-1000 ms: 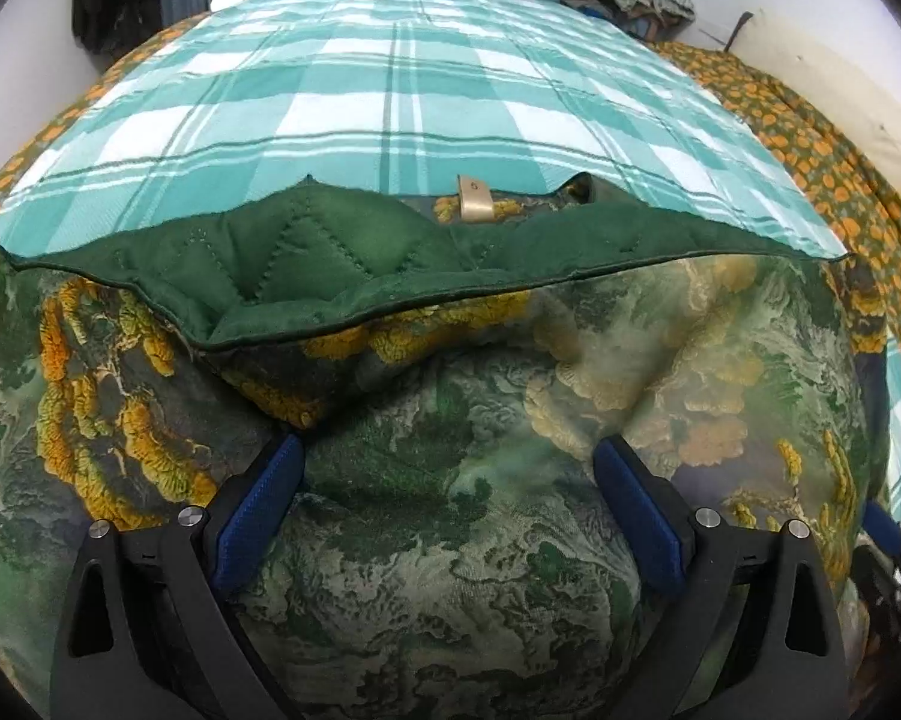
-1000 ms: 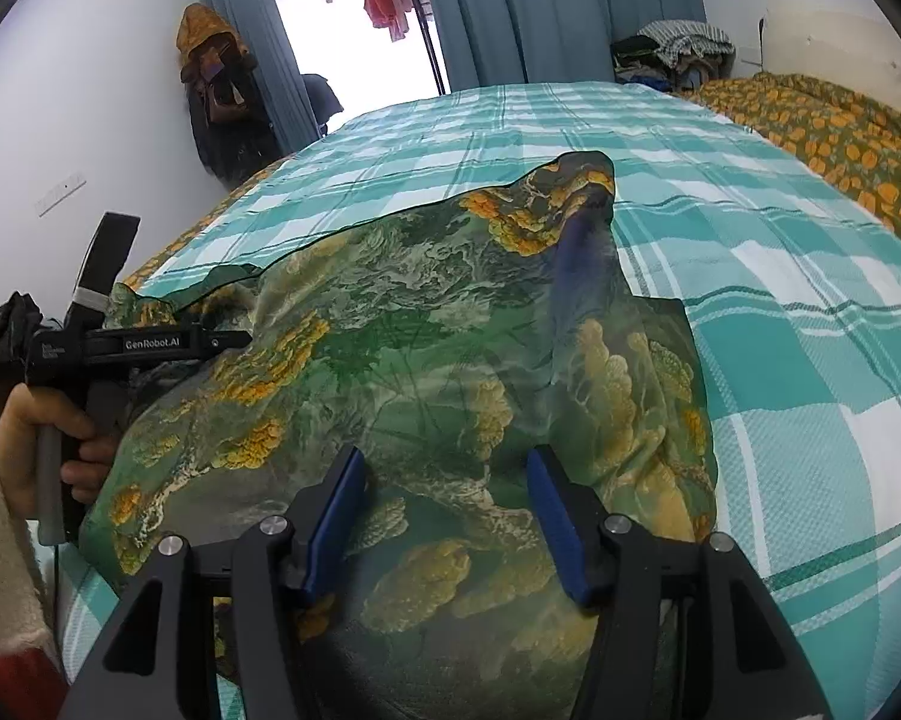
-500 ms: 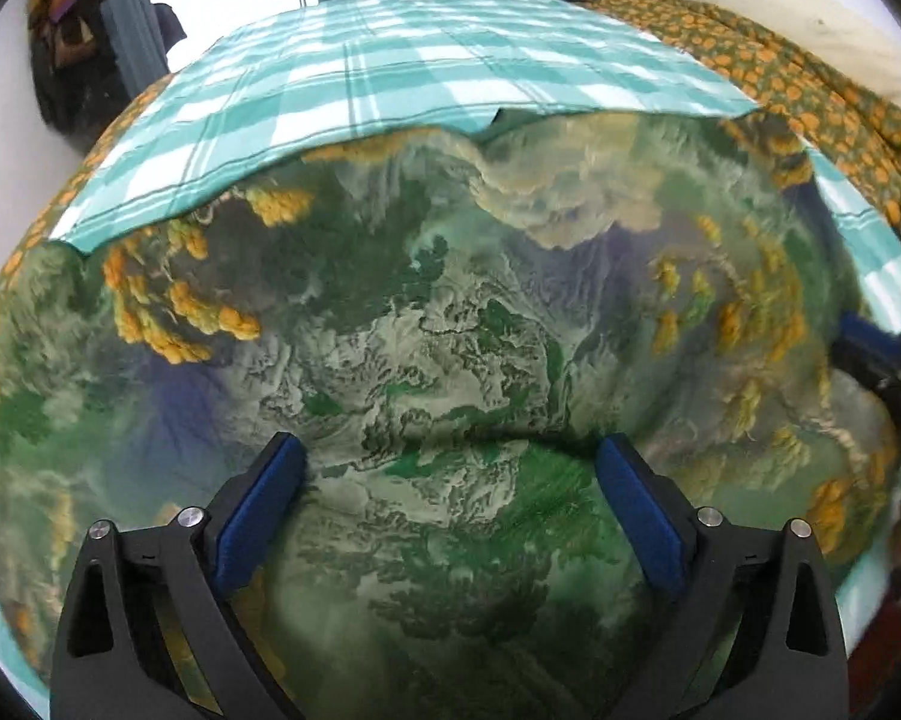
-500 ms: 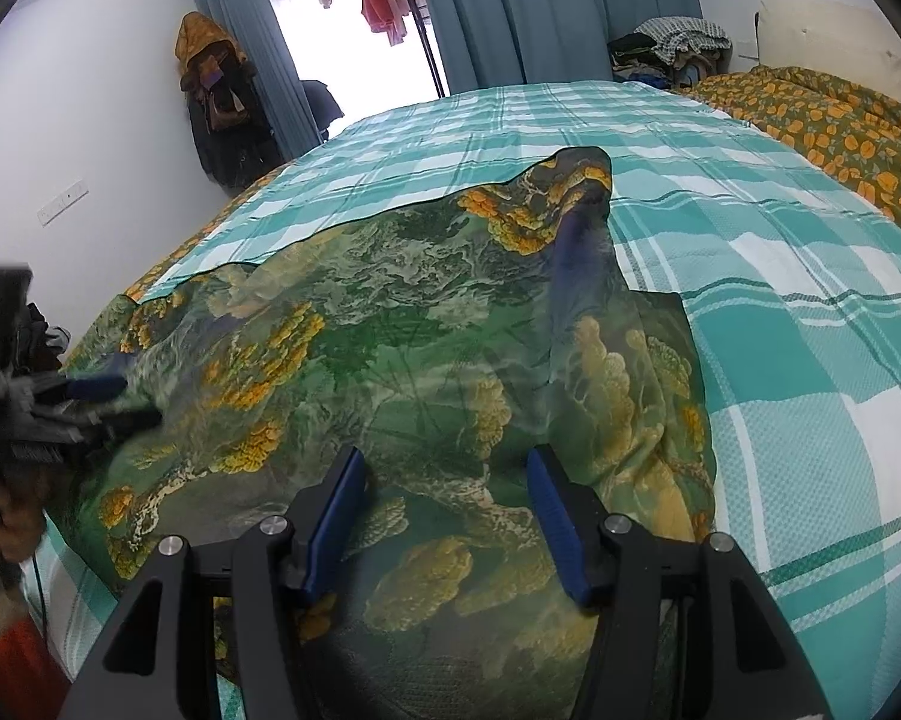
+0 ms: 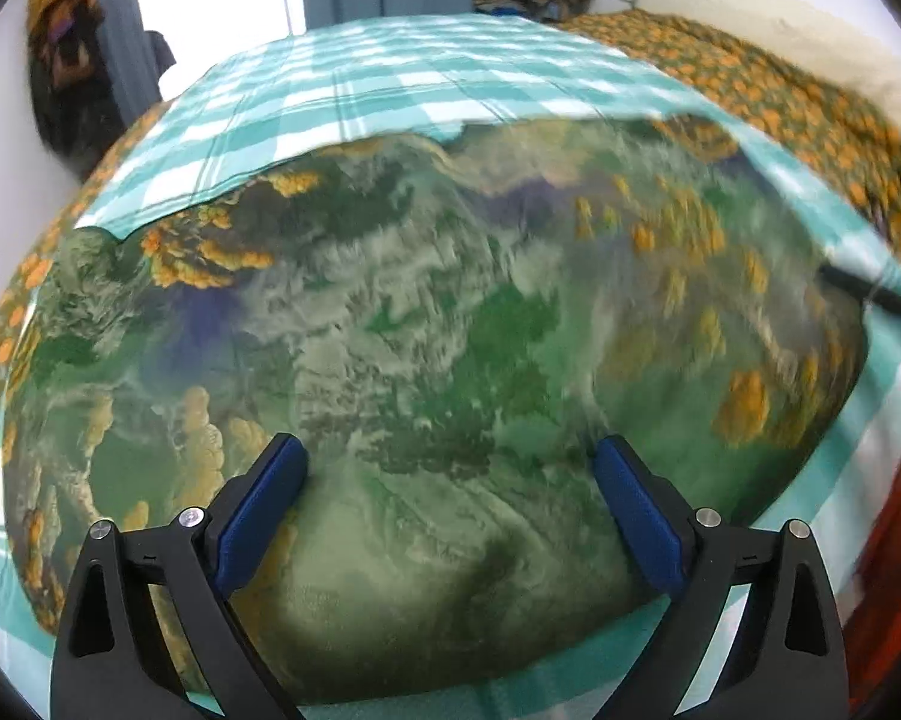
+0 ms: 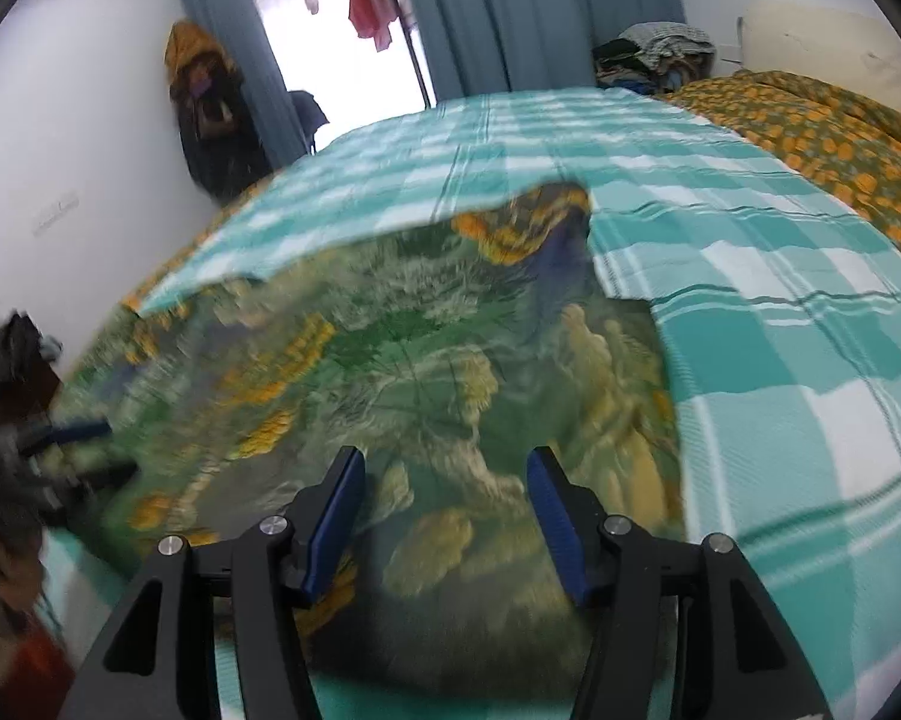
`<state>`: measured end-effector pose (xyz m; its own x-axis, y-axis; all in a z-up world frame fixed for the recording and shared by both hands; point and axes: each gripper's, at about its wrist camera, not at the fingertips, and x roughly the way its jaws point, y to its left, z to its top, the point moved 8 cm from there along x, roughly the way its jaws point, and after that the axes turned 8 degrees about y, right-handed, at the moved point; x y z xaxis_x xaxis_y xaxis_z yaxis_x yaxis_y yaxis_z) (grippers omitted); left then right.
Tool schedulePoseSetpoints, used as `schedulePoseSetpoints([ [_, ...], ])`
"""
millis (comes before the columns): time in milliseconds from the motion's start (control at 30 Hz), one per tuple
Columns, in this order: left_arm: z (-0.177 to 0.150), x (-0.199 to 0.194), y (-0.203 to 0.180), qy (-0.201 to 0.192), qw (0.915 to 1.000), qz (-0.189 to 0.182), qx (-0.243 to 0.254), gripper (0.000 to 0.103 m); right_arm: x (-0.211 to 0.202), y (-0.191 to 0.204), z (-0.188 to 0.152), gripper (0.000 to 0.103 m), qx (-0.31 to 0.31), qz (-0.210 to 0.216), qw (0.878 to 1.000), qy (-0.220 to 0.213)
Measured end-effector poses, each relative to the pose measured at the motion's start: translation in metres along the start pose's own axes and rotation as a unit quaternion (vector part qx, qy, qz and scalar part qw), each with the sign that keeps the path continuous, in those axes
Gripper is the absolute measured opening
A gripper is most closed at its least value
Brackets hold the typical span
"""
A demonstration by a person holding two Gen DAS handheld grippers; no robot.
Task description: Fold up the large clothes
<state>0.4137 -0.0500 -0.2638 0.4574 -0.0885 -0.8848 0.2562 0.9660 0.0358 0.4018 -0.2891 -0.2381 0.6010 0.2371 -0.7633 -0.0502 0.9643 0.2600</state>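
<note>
Bedroom setting: a bed covered by a teal-and-white checked sheet (image 6: 750,276) fills both views, with an orange-flowered quilt (image 6: 822,138) along its right side and a cream pillow (image 6: 822,42) at the far right corner.

One garment (image 5: 450,360), a green jacket printed with yellow and white landscape patterns, lies spread on the checked sheet at the near edge of the bed. In the right wrist view, one end of it (image 6: 540,222) rises to a peak toward the middle of the bed. Motion blur hides its finer folds.

Left gripper (image 5: 450,492): jaws spread wide, both blue pads over the garment, nothing clamped between them. Right gripper (image 6: 447,504): jaws likewise apart over the garment's near portion, holding nothing. Each gripper appears blurred at the edge of the other's view.

Surroundings, counted:
- Two blue curtains (image 6: 540,18) flanking a bright doorway, with clothes hanging outside.
- One pile of folded clothes (image 6: 654,54) beyond the bed's far end.
- One cluster of dark coats (image 6: 210,114) hanging on the left wall.
</note>
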Motion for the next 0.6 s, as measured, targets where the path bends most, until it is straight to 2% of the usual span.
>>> schedulePoseSetpoints([
  [67,0.000,0.009,0.002,0.002,0.9999,-0.006,-0.010,0.100,-0.012,-0.011,-0.004,0.058,0.023,0.002,1.000,0.004],
  [167,0.004,0.018,0.004,0.003,0.9998,-0.013,-0.017,0.102,-0.031,-0.045,-0.019,0.063,0.107,0.004,0.994,0.013],
  [267,0.004,0.019,0.003,-0.002,0.9998,-0.012,-0.013,0.102,-0.038,-0.077,-0.047,0.067,0.206,0.027,0.978,0.034],
  [300,0.004,0.019,0.003,-0.005,0.9998,-0.012,-0.014,0.102,-0.037,-0.081,-0.058,0.067,0.237,0.051,0.969,0.046],
  [367,0.003,0.018,0.003,-0.009,0.9998,-0.011,-0.017,0.102,-0.030,-0.077,-0.072,0.067,0.274,0.104,0.954,0.060],
  [467,0.002,0.018,0.003,-0.009,0.9998,-0.010,-0.018,0.102,-0.011,-0.062,-0.076,0.067,0.309,0.158,0.935,0.077],
  [500,0.001,0.018,0.003,-0.008,0.9998,-0.009,-0.018,0.102,-0.002,-0.058,-0.074,0.069,0.311,0.166,0.933,0.078],
  [567,0.000,0.018,0.003,-0.009,0.9998,-0.009,-0.018,0.102,0.014,-0.059,-0.066,0.071,0.325,0.155,0.930,0.073],
  [600,0.001,0.018,0.003,-0.009,0.9997,-0.009,-0.019,0.102,0.017,-0.060,-0.062,0.076,0.334,0.156,0.927,0.063],
])
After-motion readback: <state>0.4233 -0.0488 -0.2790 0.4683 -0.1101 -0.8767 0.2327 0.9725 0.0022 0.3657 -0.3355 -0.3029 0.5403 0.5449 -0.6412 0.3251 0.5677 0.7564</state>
